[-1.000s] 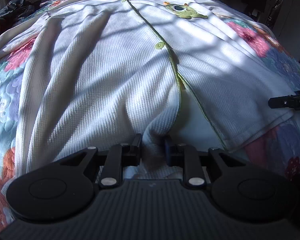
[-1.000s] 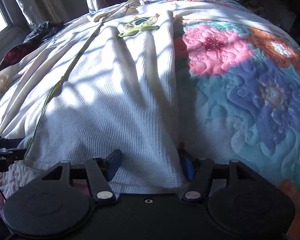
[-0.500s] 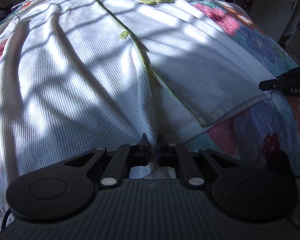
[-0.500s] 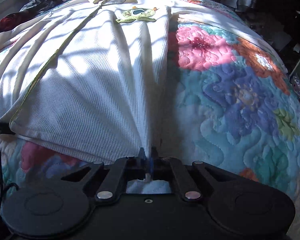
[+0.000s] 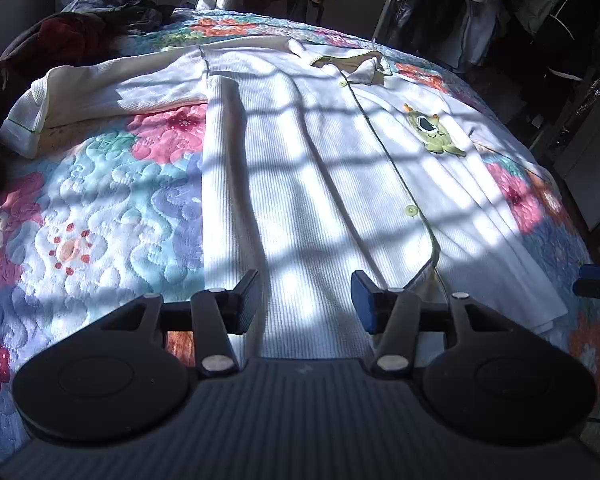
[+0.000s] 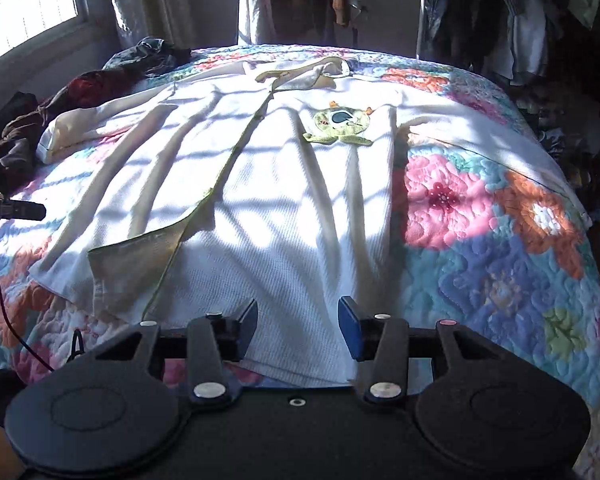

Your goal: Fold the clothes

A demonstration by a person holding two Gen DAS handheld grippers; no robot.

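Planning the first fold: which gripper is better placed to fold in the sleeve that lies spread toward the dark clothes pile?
Left. The left gripper hangs open above the hem on the side of the outstretched sleeve; the right gripper sits across the shirt.

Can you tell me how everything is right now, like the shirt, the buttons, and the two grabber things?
White shirt: spread flat on the quilt, not folded yet.
Bottom front flap: turned back.
Left sleeve: stretched out sideways.
Green buttons: the lower one looks undone.
Left gripper: open, jaws just opened, over the hem, gripping nothing.
Right gripper: open, jaws just opened, over the hem, gripping nothing.
Quilt: flat on the bed.
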